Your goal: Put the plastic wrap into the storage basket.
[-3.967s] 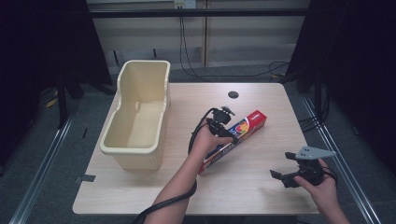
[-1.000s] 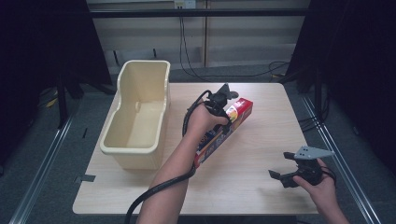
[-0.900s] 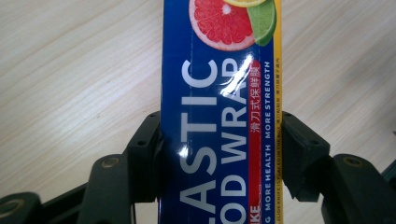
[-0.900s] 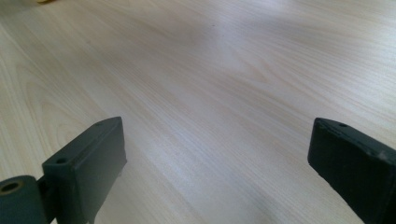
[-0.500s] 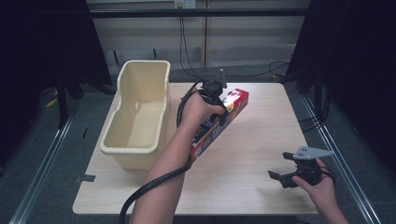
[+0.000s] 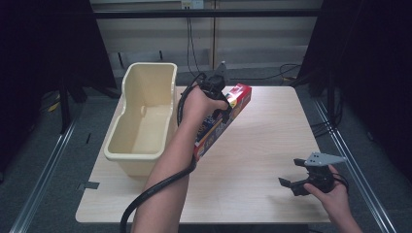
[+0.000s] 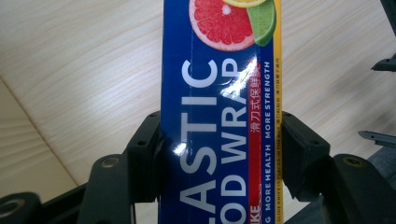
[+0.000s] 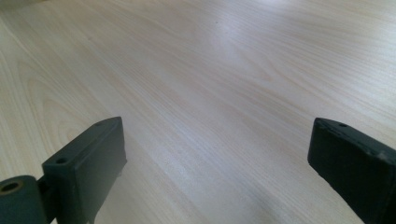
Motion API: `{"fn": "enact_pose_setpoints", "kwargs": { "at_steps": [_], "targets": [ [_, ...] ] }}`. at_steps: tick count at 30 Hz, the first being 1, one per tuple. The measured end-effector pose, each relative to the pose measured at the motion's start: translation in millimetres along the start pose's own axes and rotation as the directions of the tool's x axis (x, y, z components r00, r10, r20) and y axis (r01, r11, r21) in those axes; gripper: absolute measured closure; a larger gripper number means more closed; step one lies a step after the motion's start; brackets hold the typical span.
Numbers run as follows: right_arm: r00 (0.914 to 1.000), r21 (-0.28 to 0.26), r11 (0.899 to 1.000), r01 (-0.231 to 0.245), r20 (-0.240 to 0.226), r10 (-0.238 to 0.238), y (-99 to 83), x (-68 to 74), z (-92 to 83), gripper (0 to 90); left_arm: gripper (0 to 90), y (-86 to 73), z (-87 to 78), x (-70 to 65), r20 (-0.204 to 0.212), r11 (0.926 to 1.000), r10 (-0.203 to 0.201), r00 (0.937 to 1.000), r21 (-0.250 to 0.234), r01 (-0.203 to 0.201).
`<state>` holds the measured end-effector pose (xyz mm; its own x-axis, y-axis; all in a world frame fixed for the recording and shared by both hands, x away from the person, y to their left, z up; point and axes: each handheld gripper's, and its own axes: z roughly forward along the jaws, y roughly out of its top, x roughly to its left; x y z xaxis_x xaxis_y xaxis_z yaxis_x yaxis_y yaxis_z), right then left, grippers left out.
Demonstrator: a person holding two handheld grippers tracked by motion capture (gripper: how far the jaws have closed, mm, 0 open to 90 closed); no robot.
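Observation:
A long blue and red box of plastic food wrap (image 6: 224,119) hangs lifted above the table, tilted, with its red end toward the back. My left gripper (image 6: 216,92) is shut on it near the upper end, close to the cream tub's right wall. In the left gripper view both black jaws press the sides of the plastic wrap box (image 7: 219,116), whose face shows a grapefruit and lime picture. My right gripper (image 6: 301,180) rests low over the table's front right, open, with bare wood between its jaws (image 8: 215,154).
A deep cream plastic tub (image 6: 141,114) stands on the left part of the wooden table (image 6: 272,141), with nothing seen inside. The left gripper's black cable (image 6: 145,204) trails down past the front edge. Dark curtains and cables lie beyond the table.
My left gripper has carried the wrap box up and to the left, from the table's middle toward the tub. The right gripper has stayed in place, open.

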<state>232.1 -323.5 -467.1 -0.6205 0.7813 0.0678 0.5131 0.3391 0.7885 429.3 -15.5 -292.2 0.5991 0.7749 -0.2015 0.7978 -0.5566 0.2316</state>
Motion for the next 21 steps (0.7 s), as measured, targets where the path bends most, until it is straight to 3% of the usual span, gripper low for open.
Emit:
{"fn": "enact_pose_setpoints", "kwargs": {
  "at_steps": [10, 21],
  "targets": [
    [0.9999, 0.004, 1.0, 0.005, -0.01, -0.004, -0.3, 0.4, 1.6, 3.9, 41.2, -0.7, -23.1, 2.6, -0.006, 0.9997, -0.013, 0.9999, -0.019, 0.013],
    [0.9999, 0.005, 1.0, 0.013, -0.003, -0.013, 0.1, 1.5, 3.0, 3.9, 41.2, -7.6, -47.3, 12.6, -0.016, 0.9972, -0.065, 0.9978, -0.04, 0.064]
  ]
}}
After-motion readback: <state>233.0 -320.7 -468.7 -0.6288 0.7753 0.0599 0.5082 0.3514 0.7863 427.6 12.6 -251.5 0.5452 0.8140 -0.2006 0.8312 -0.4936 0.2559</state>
